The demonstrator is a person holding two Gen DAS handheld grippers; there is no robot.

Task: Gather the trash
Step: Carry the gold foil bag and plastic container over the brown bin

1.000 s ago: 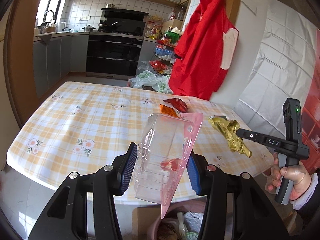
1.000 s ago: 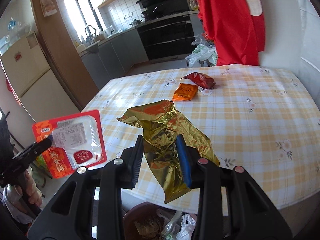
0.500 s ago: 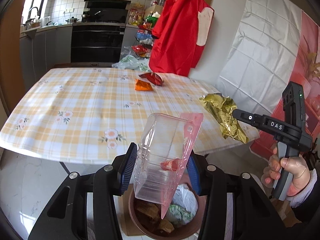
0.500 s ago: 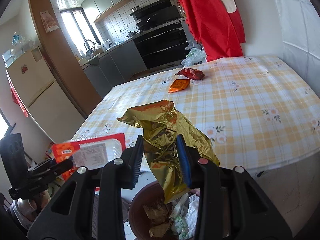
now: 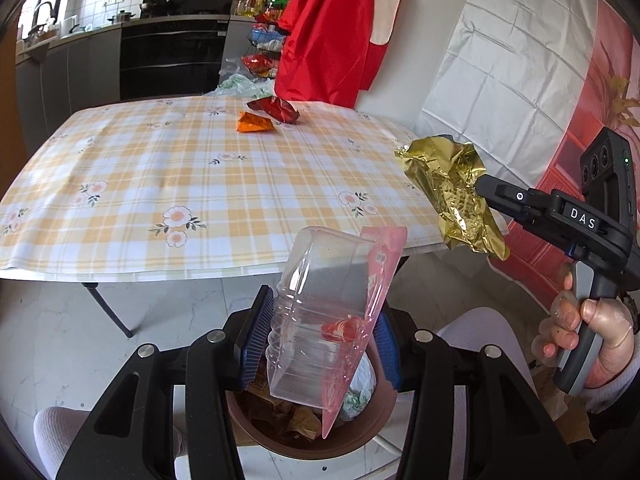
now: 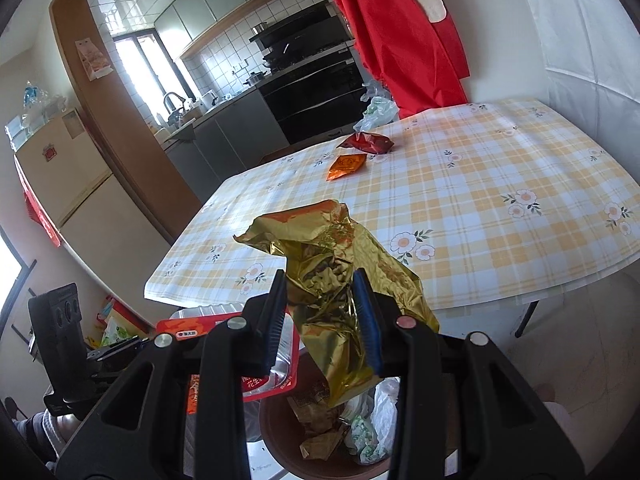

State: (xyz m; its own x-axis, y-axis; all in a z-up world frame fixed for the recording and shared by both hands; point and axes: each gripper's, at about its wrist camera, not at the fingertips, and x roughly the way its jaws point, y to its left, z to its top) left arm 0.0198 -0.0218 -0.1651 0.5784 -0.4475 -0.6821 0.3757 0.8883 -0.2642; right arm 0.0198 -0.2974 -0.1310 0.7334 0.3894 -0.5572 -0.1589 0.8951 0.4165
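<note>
Left tongs [image 5: 320, 344]: clamped on a clear plastic tray [image 5: 320, 320], held tilted above the brown bin [image 5: 304, 436].
Right tongs [image 6: 320, 320]: clamped on a crumpled gold wrapper [image 6: 340, 280], its lower end hanging over the bin.
Bin: trash already inside.
Bench [image 5: 200, 184]: orange packet [image 5: 254, 122] and red packet [image 5: 276, 109] lay at the far side.

Tablecloth [image 5: 168, 168] — yellow-and-white check with small white flowers. Crumpled foil wrapper [image 6: 340, 280] gold; clear plastic tray [image 5: 320, 320] with pink film lid. Snack packets [image 6: 347, 165] orange and [image 6: 370, 142] red. Trash bin [image 6: 280, 436] brown — hanging cloth [image 5: 332, 28] red.
</note>
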